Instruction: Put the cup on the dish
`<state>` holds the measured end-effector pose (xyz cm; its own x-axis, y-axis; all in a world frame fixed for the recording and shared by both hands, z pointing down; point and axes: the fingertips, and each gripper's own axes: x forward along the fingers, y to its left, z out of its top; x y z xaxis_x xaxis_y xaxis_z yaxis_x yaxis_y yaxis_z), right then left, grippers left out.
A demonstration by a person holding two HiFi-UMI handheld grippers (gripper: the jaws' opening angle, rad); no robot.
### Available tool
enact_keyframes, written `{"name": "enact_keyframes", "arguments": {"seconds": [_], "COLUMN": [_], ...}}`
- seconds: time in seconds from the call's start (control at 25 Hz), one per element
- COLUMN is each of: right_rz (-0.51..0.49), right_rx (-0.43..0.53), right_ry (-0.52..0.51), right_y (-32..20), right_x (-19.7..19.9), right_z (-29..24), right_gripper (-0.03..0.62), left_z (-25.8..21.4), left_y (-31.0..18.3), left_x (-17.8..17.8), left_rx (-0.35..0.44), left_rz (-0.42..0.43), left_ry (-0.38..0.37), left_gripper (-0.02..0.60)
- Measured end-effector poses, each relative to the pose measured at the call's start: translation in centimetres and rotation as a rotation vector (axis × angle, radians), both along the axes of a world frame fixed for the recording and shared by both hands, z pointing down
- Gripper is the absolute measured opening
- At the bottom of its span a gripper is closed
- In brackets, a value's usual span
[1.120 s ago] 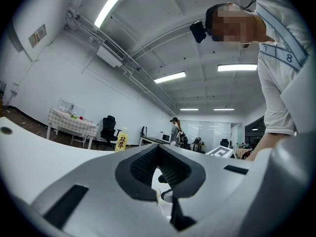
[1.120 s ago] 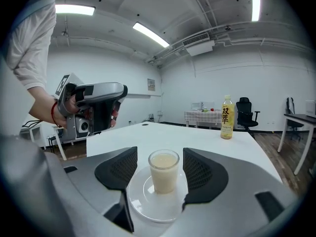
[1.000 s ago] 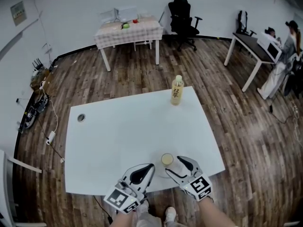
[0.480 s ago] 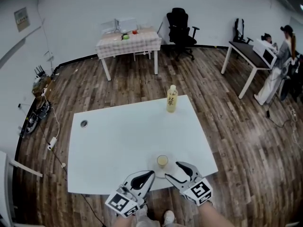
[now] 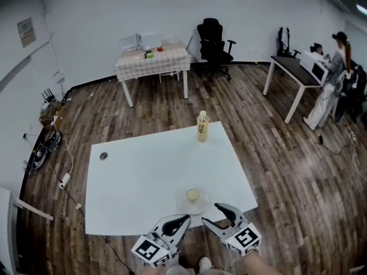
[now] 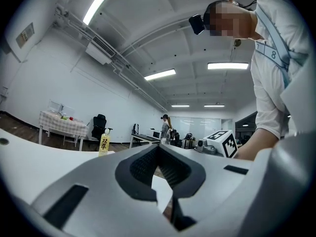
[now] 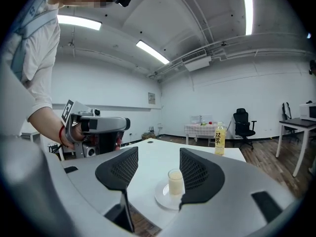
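Observation:
A small cup of pale liquid stands upright on a clear round dish near the front edge of the white table. Both grippers hang in front of that edge, off the table. My right gripper is open and empty; in the right gripper view the cup and dish show some way beyond its jaws. My left gripper sits left of the dish, shut with nothing in it; its pads meet in the left gripper view.
A yellow drink bottle stands at the table's far edge. A small round fitting sits at the far left of the tabletop. Beyond are a checked table, an office chair, a desk and a person.
Both grippers have drawn back from the dish toward the person and now hang past the table's front edge. The cup has stayed on the dish.

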<state>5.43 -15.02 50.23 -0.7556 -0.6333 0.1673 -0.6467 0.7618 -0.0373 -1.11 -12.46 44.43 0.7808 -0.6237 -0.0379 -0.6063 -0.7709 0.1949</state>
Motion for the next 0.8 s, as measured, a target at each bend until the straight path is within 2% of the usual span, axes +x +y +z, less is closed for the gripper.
{"name": "enact_keyframes", "arguments": {"seconds": [0.2, 0.36, 0.44, 0.64, 0.8], "right_rz": [0.008, -0.012, -0.017, -0.028, -0.037], "right_rx": [0.019, 0.035, 0.048, 0.089, 0.102], "right_ry": [-0.028, -0.039, -0.044, -0.084, -0.088], "right_y": [1.6, 3.2, 3.8, 5.1, 6.0], "right_x": [0.9, 1.5, 1.9, 2.8, 3.3], "right_z": [-1.9, -3.0, -3.7, -5.7, -6.5], "right_gripper": [0.274, 0.236, 0.203, 0.073, 0.053], "left_z": [-0.4, -0.6, -0.8, 0.1, -0.1], "left_y": [1.3, 2.4, 2.9, 4.1, 5.0], "left_x": [1.0, 1.7, 2.1, 2.8, 3.7], "left_rx": [0.004, 0.003, 0.0, -0.011, -0.016], "left_rz": [0.041, 0.062, 0.067, 0.086, 0.109], "left_ry": [-0.022, -0.033, -0.032, -0.049, -0.055], "left_gripper": [0.0, 0.0, 0.0, 0.0, 0.0]}}
